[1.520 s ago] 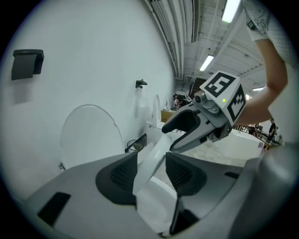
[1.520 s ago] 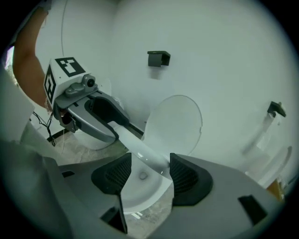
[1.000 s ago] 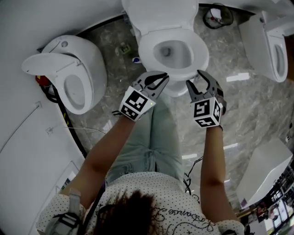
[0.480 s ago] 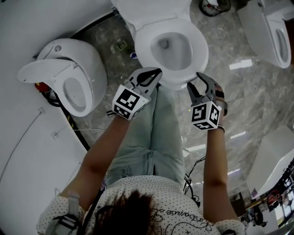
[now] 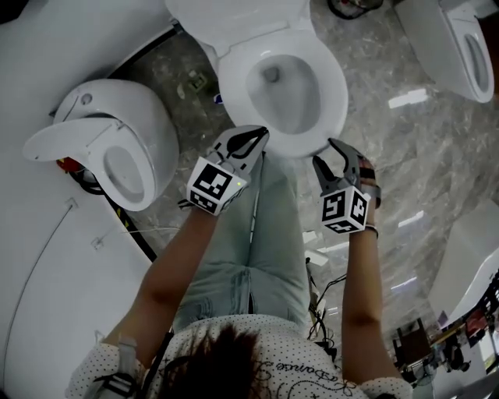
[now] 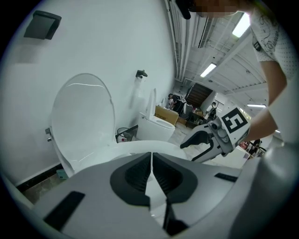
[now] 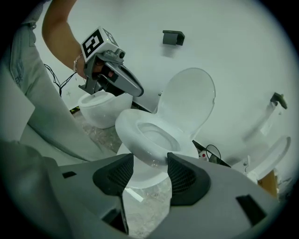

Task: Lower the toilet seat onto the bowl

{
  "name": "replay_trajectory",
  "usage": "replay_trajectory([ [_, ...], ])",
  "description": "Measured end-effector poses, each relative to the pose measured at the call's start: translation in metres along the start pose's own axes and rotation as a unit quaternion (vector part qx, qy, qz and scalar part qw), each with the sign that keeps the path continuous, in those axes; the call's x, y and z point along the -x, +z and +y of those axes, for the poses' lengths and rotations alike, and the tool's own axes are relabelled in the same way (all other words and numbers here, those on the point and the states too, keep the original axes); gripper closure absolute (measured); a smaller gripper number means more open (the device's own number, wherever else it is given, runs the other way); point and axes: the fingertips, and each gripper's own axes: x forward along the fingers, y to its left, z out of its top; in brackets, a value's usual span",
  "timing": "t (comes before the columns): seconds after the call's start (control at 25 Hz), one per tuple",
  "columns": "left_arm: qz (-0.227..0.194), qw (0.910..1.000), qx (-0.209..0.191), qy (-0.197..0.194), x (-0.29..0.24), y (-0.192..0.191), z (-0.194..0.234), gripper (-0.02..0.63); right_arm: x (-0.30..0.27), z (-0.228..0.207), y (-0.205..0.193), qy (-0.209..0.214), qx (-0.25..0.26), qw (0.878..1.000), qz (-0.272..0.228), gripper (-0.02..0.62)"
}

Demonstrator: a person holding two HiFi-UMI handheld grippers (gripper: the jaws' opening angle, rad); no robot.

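The toilet seat [image 5: 234, 90] lies flat on the bowl [image 7: 140, 170] of the middle toilet, with the lid [image 7: 187, 100] upright against the wall. The left gripper [image 5: 257, 139] hangs just off the seat's front left edge, its jaws closed together on nothing. The right gripper [image 5: 325, 152] is at the front right edge. Its jaws are apart and opening, pressing on nothing, and the bowl's front shows in the gap between them.

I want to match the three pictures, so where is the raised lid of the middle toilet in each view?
Head view: lid at top centre, behind the bowl.
Left gripper view: left, upright against the wall.
Right gripper view: right of centre, upright.
Shared landmark: the bowl below the lid.
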Motion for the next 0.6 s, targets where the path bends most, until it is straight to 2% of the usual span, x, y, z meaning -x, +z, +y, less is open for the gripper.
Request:
replay_trajectory([
  [0.16,0.003,1.0,0.003,-0.003,-0.005,-0.01,0.005,0.591,-0.003,0.009,-0.007,0.049,-0.095,0.994,-0.027,0.325],
  [0.36,0.006,0.9999,0.002,-0.011,-0.01,-0.022,0.006,0.591,-0.006,0.011,-0.014,0.059,-0.153,0.986,-0.039,0.331],
  [0.52,0.007,0.9998,0.002,-0.017,-0.015,-0.029,0.009,0.591,-0.01,0.014,-0.019,0.084,-0.22,0.971,-0.045,0.321],
  [0.6,0.008,0.9998,0.001,-0.018,-0.017,-0.033,0.012,0.591,-0.016,0.015,-0.027,0.083,-0.243,0.966,-0.04,0.343],
])
